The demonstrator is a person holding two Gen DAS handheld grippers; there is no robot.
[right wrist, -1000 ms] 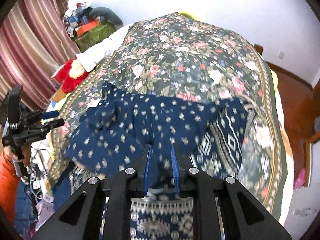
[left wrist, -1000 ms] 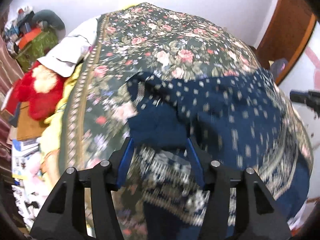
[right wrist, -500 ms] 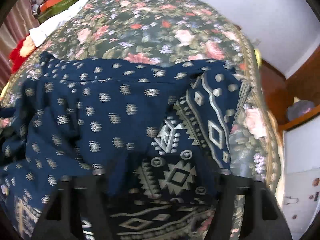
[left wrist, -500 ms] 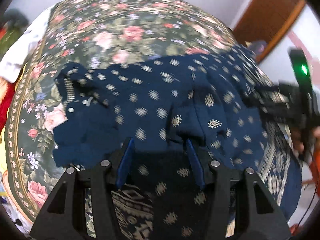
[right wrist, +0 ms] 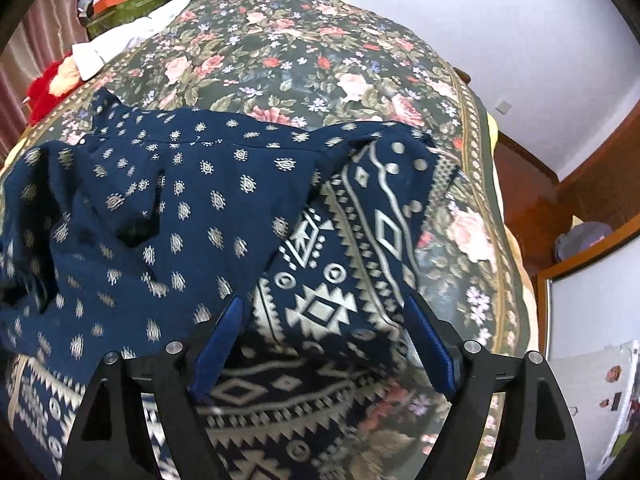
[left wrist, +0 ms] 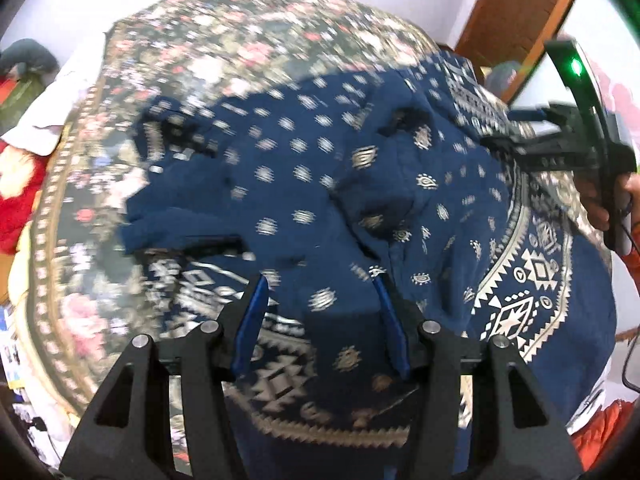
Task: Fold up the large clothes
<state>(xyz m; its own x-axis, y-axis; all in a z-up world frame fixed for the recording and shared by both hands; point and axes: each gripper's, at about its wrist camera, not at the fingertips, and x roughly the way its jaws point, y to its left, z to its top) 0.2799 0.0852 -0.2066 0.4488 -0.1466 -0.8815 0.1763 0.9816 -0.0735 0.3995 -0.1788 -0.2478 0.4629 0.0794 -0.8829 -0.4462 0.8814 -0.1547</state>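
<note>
A floral bedspread (right wrist: 304, 64) is being shown covering the bed, with a white wall at twelve o'clock and wooden trim (right wrist: 568, 200) at three o'clock in the right wrist view. The navy patterned garment (right wrist: 168, 216) is being laid across the spread, its geometric border (right wrist: 360, 240) folded over at centre. The right gripper (right wrist: 326, 320) has just been opening and is being held spread wide above the cloth, nothing pinched. In the left wrist view, blurred, the left gripper (left wrist: 320, 296) is being kept half spread with navy fabric between the fingers; whether it is pinched cannot be told. Only there, the right gripper (left wrist: 560, 136) is seen from outside at two o'clock.
</note>
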